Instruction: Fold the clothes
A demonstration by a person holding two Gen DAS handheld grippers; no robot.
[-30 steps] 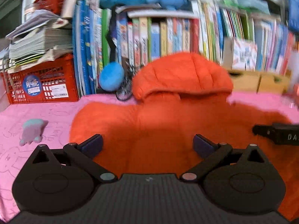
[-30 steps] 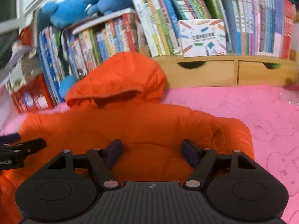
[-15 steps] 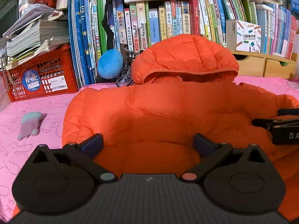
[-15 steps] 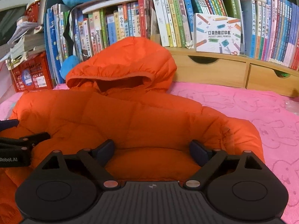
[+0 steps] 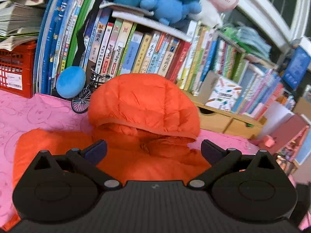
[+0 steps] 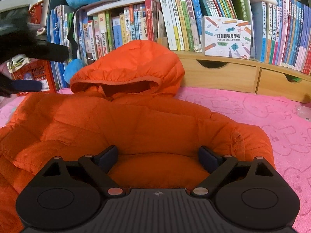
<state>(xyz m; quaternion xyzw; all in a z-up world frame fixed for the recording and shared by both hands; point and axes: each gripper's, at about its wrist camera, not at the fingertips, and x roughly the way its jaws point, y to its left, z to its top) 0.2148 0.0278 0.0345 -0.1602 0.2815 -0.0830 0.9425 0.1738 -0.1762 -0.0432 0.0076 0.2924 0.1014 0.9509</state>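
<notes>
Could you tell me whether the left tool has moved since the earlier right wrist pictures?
Yes. The left tool has risen off the orange jacket and now sits in front of the red crate.

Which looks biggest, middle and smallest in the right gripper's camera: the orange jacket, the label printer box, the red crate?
As they look in the right wrist view:
1. orange hooded jacket, by far the largest, though nearest the camera
2. pocket label printer box
3. red plastic crate, smallest, but partly hidden, so unsure

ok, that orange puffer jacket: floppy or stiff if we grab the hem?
Probably floppy: the orange puffer jacket sags in soft folds on the pink blanket. Likely light for its bulk, judging by the quilted padding. The smooth shell may slip between the pads.
</notes>
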